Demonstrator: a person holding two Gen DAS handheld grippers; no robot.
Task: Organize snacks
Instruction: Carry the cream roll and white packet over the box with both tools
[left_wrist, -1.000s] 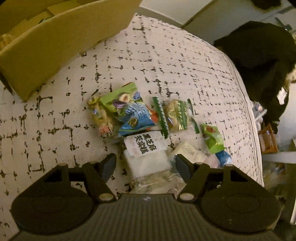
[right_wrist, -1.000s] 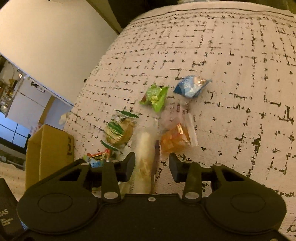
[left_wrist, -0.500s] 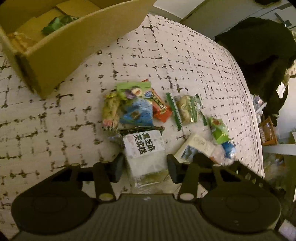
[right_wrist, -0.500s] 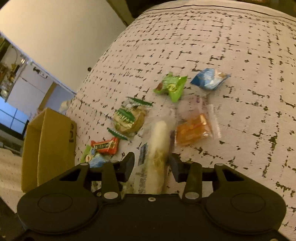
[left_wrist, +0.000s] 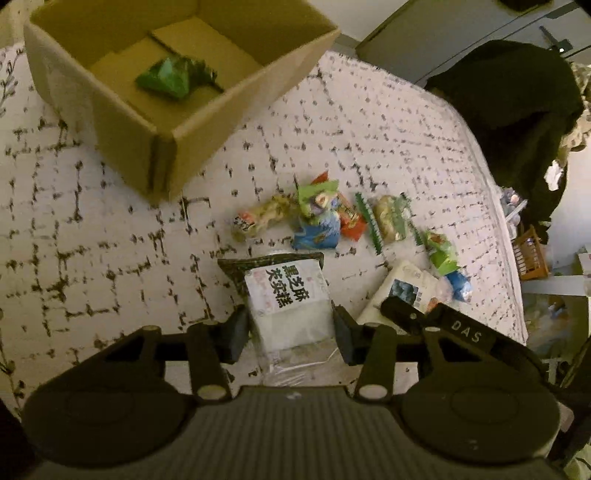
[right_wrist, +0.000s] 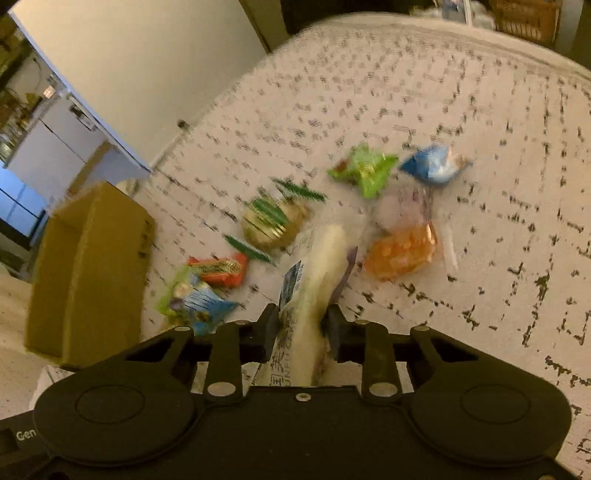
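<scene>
Left gripper fingers clench the white packet, right gripper fingers the bread roll (bare bedspread rightward).

White pkt w/ black Chinese print, clear wrap, pinched btwn two fingers near edge. Long pale bread pkt likewise clamped, lying lengthwise. Open cardboard box far left, green pkt inside on floor. Loose on patterned cloth: blue/green pkt, red bar, round cake w/ green stripes, lime pkt, blue pkt, orange pkt.
</scene>
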